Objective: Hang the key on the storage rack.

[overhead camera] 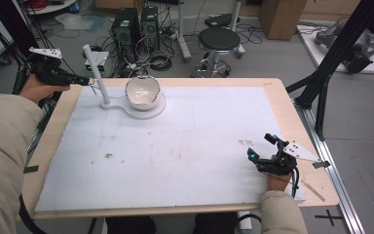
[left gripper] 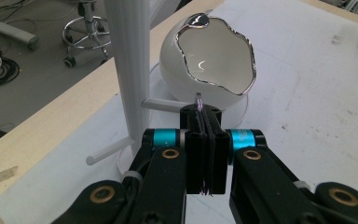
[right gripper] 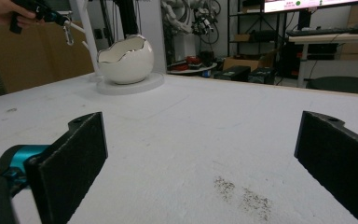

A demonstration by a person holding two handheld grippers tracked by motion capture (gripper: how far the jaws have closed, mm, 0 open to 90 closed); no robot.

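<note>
Over at the far left corner of the table, the left gripper has its jaws clamped tight on something thin and wiry, a small ring or hook whose loop pokes out past the pads; what exactly it is stays hard to tell. It hangs just beside the white ribbed post of a stand with short pegs, and right behind it sits the white eggshell-shaped bowl with its jagged silver rim, resting on the stand's round base. From the right gripper view, the little ring dangles from the closed jaws, close to the post. Down at the near right edge, the right gripper rests low over the white mat, jaws spread wide with nothing between them, well apart from the stand.
</note>
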